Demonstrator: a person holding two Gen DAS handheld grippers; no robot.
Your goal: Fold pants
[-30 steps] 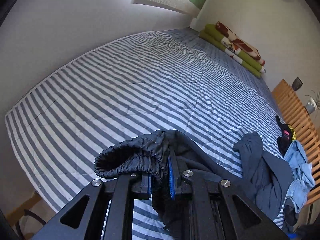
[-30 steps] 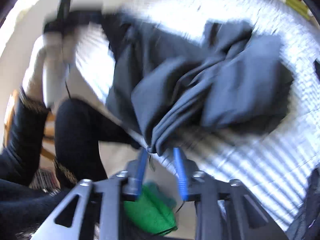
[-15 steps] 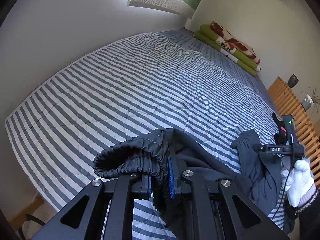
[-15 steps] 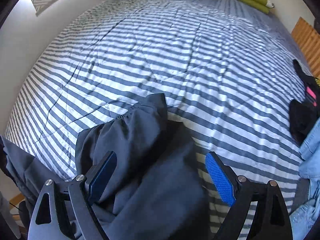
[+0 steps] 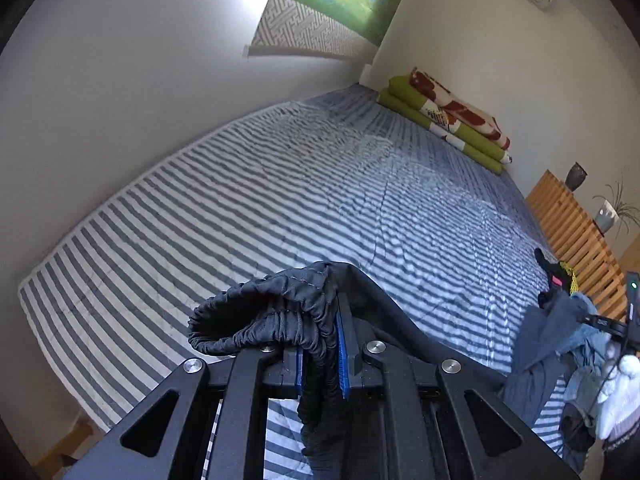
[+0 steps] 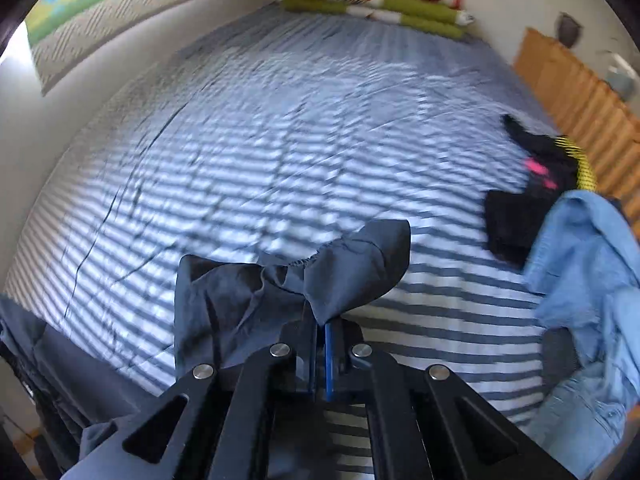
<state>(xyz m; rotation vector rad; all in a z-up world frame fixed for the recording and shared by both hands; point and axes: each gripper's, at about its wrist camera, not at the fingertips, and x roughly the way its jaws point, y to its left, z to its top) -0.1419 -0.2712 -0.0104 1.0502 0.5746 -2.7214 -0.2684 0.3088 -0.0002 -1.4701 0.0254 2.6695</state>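
Dark grey pants [image 5: 280, 304] with a gathered elastic waistband hang from my left gripper [image 5: 320, 356], which is shut on the waistband above the striped bed [image 5: 280, 200]. The cloth runs rightward to a bunched part [image 5: 536, 352] near a white-gloved hand [image 5: 616, 392]. In the right wrist view my right gripper [image 6: 320, 360] is shut on another edge of the pants [image 6: 352, 264], with a fold standing up over its blue pads. More grey cloth [image 6: 52, 360] trails off to the lower left.
A pale blue denim garment [image 6: 588, 272] and a black garment with pink and yellow marks [image 6: 536, 184] lie at the bed's right side. Folded green and red blankets [image 5: 448, 116] sit at the head. A slatted wooden frame [image 5: 576, 224] borders the right.
My right gripper swung from beside the bed out over it, stood wide open around the pants' edge, then shut on it. My left gripper rose a little, keeping its hold on the waistband.
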